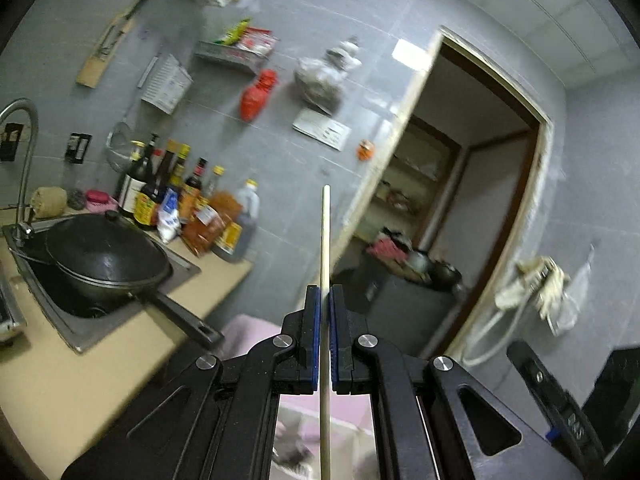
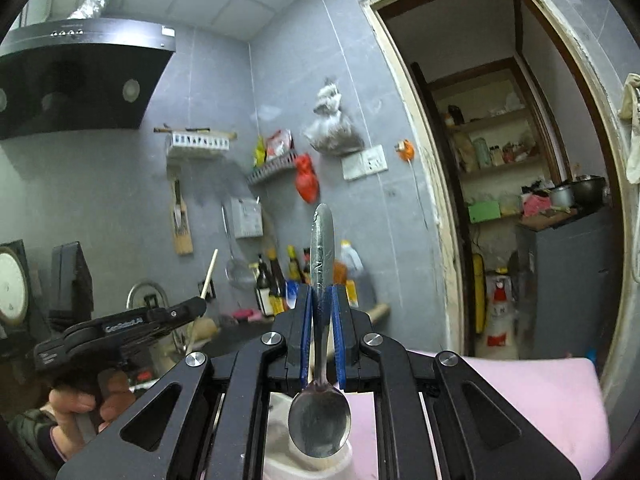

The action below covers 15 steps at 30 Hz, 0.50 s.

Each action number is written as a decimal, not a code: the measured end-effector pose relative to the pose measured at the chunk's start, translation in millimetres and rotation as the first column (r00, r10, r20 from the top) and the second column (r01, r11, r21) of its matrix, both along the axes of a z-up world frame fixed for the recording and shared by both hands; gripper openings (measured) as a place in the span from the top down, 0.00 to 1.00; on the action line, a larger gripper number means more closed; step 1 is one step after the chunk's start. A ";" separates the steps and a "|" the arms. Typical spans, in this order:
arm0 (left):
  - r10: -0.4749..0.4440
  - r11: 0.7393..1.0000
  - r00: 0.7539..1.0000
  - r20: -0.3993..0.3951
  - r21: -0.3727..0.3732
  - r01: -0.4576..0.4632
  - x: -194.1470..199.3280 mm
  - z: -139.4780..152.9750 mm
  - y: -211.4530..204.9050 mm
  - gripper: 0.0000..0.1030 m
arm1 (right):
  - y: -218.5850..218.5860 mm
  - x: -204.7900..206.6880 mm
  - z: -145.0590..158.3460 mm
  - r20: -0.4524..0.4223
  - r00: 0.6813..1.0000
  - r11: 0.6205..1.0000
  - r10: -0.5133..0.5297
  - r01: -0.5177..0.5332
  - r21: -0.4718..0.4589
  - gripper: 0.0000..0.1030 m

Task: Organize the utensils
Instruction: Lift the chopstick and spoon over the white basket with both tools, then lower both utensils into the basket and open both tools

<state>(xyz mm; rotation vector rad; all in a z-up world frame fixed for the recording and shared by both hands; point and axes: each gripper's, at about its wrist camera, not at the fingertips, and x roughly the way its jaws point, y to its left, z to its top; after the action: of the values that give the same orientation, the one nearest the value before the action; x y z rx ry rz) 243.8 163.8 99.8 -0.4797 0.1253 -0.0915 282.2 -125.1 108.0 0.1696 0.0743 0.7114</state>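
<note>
My left gripper (image 1: 325, 294) is shut on a pale wooden chopstick (image 1: 325, 240) that runs straight through the blue pads and points up toward the grey wall. In the right wrist view that left gripper (image 2: 202, 304) shows at lower left, held by a hand (image 2: 86, 404), with the chopstick (image 2: 210, 274) sticking up from it. My right gripper (image 2: 322, 294) is shut on the handle of a metal spoon (image 2: 322, 252); its bowl hangs below the pads toward the camera, above a white container (image 2: 304, 464) that is mostly hidden.
A black wok (image 1: 106, 258) sits in the sink (image 1: 84, 340) on the beige counter (image 1: 80, 392), with sauce bottles (image 1: 180, 200) behind. Pink cloth (image 2: 540, 392) lies below right. A doorway (image 2: 520, 160) opens onto shelves. A range hood (image 2: 76, 72) hangs upper left.
</note>
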 end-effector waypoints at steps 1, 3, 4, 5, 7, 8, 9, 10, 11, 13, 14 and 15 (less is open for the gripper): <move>0.010 1.000 1.000 0.004 -0.006 -0.010 4.4 0.6 6.2 0.98 | 3.2 1.7 -0.8 0.004 1.000 1.000 -0.002 0.002 0.002 0.93; 0.033 0.999 0.999 0.010 -0.019 -0.033 13.8 -0.4 18.3 0.98 | 10.7 7.3 -6.1 0.006 1.000 1.000 -0.008 0.008 0.007 0.92; 0.042 0.999 0.999 0.013 -0.030 -0.042 19.0 -1.0 24.2 0.98 | 11.6 8.1 -9.1 0.005 1.000 1.000 -0.009 0.009 0.009 0.92; 0.047 0.998 0.999 0.019 -0.043 -0.046 24.1 -1.9 29.3 0.98 | 13.7 11.0 -13.2 0.000 1.000 1.000 -0.010 0.010 0.012 0.92; 0.058 0.997 0.998 0.027 -0.058 -0.057 31.9 -3.0 35.8 0.98 | 16.4 17.5 -20.5 -0.012 1.000 1.000 -0.015 0.015 0.020 0.92; 0.062 0.996 0.998 0.029 -0.062 -0.060 34.6 -3.4 37.5 0.98 | 17.5 20.0 -23.1 -0.019 1.000 1.000 -0.017 0.017 0.022 0.92; 0.065 0.996 0.997 0.032 -0.065 -0.063 38.4 -5.2 39.3 0.98 | 18.6 22.5 -26.4 -0.024 0.999 1.000 -0.021 0.022 0.022 0.92; 0.068 0.996 0.997 0.033 -0.065 -0.066 41.8 -6.7 40.1 0.98 | 18.5 23.9 -29.2 -0.026 0.999 0.999 -0.025 0.026 0.022 0.92; 0.071 0.996 0.997 0.033 -0.060 -0.069 45.6 -10.1 40.7 0.98 | 19.0 23.9 -32.4 -0.026 0.999 0.999 -0.028 0.029 0.022 0.92; 0.072 0.996 0.997 0.028 -0.053 -0.070 50.7 -17.2 39.6 0.98 | 20.8 25.5 -37.4 -0.023 0.999 0.999 -0.032 0.033 0.018 0.92; 0.071 0.996 0.997 0.025 -0.052 -0.069 52.6 -20.4 38.7 0.98 | 22.4 26.1 -40.0 -0.021 0.999 0.999 -0.031 0.031 0.014 0.92; 0.070 0.996 0.997 0.024 -0.050 -0.068 53.3 -25.7 36.9 0.98 | 24.2 26.6 -42.0 -0.019 0.999 1.000 -0.027 0.027 0.010 0.92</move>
<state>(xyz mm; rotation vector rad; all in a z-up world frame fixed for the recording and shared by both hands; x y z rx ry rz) 297.1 200.7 74.1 -0.5311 0.0815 -0.0332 308.8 -100.9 66.0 0.1872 0.0865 0.6833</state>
